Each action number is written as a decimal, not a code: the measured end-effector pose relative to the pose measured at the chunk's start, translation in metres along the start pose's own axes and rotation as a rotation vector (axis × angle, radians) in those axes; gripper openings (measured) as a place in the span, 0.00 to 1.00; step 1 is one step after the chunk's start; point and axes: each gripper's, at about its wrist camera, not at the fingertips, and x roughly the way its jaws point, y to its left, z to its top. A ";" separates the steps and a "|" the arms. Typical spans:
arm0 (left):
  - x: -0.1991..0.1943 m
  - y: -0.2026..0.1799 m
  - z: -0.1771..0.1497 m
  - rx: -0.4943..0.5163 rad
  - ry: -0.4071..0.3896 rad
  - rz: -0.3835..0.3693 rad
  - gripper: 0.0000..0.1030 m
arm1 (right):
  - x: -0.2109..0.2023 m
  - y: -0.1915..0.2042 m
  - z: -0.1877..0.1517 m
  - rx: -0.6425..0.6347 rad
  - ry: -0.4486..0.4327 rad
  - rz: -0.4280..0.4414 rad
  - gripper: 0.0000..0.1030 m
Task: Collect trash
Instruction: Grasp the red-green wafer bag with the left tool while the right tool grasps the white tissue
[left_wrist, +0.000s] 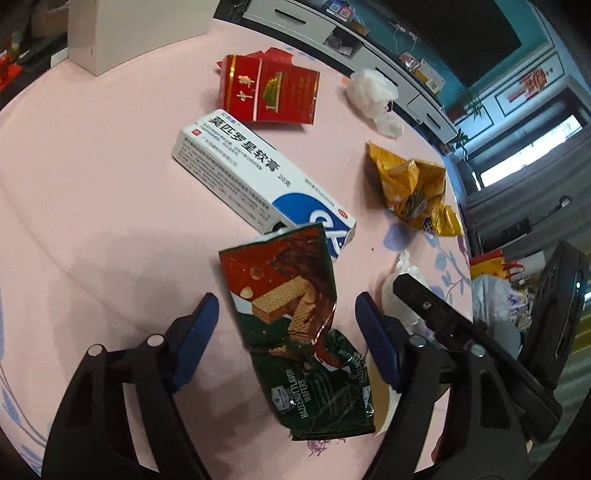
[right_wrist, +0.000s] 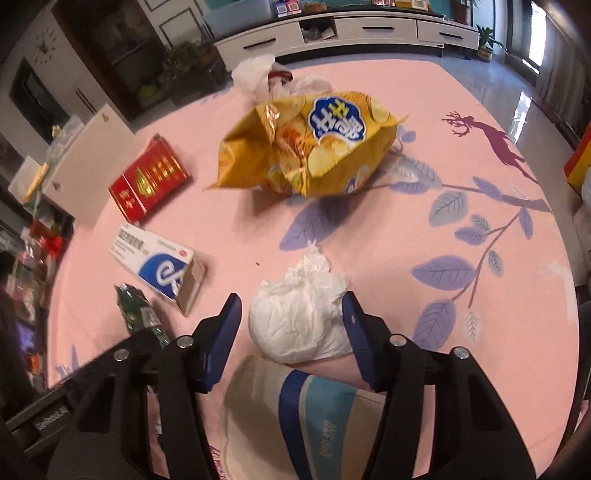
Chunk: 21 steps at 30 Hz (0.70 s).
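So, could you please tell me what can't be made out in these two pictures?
- Left wrist view: the near end of the ointment box is covered by the wafer wrapper.
- Left wrist view: the crumpled tissue is mostly hidden behind the right gripper.
- Right wrist view: the blue-striped pack is cut off by the bottom edge; its print is unreadable.

Left gripper (left_wrist: 286, 332): jaws apart, straddling wafer wrapper (left_wrist: 295, 332).
Box (left_wrist: 258, 173): white-blue, touching wrapper's far end.
Red pack (left_wrist: 271, 92): beyond box.
Yellow bag (left_wrist: 413, 188): right.
Tablecloth (left_wrist: 92, 184): pink.
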 end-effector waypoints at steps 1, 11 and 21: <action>0.000 -0.002 -0.001 0.007 0.001 0.001 0.73 | 0.002 -0.001 -0.001 0.001 0.010 0.001 0.51; 0.002 -0.015 -0.013 0.074 -0.014 0.051 0.51 | -0.002 -0.009 -0.010 0.039 0.000 0.027 0.39; -0.009 -0.018 -0.016 0.103 -0.039 0.070 0.44 | -0.015 -0.005 -0.015 0.051 -0.040 0.018 0.38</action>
